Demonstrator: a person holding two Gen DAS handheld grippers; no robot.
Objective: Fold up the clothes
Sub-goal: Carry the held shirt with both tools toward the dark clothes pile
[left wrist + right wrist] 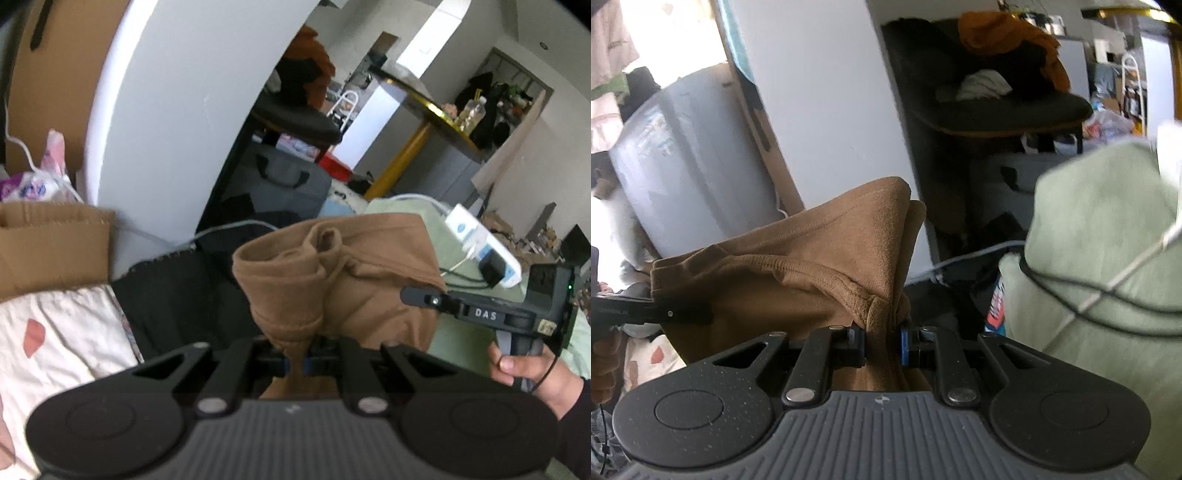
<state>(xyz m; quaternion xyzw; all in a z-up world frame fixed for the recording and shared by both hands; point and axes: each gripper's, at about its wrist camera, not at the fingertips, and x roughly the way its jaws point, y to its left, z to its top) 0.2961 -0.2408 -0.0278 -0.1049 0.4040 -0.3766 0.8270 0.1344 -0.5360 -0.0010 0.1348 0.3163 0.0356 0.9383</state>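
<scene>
Clamping opposite edges of the brown garment [343, 280], the left gripper [297, 363] and right gripper [882, 343] hold it stretched between them, probably for a fold.

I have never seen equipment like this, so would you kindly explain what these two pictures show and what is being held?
No robot here: a person holds a hand-held gripper in each hand, each with a fisheye camera looking along its fingers. One picture is from the left hand-held gripper, the other from the right hand-held gripper. Both are clamped on the same brown garment, stretched between them above a pale green cover and a floral sheet. The left view also shows the person's hand gripping the right tool's handle.
</scene>
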